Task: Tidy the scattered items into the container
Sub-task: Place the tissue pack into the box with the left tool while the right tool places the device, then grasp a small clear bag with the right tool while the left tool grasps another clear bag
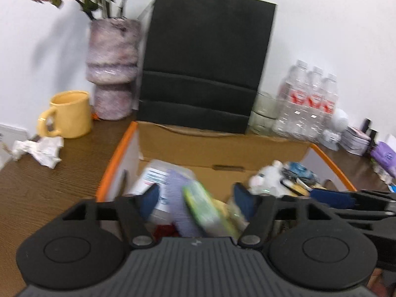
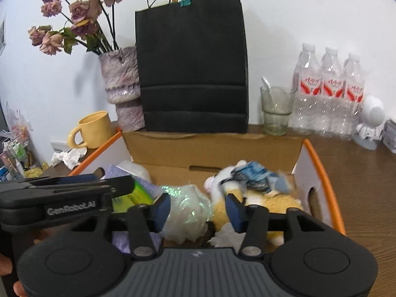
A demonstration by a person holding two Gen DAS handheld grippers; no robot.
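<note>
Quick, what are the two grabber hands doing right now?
Left gripper: open, holding nothing, over the box.
Right gripper: open, holding nothing.

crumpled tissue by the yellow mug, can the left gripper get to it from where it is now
Probably yes. The crumpled tissue lies on open table left of the box, nothing on it. The left gripper, jaws open over the box, would only have to clear that orange-edged wall.
</note>
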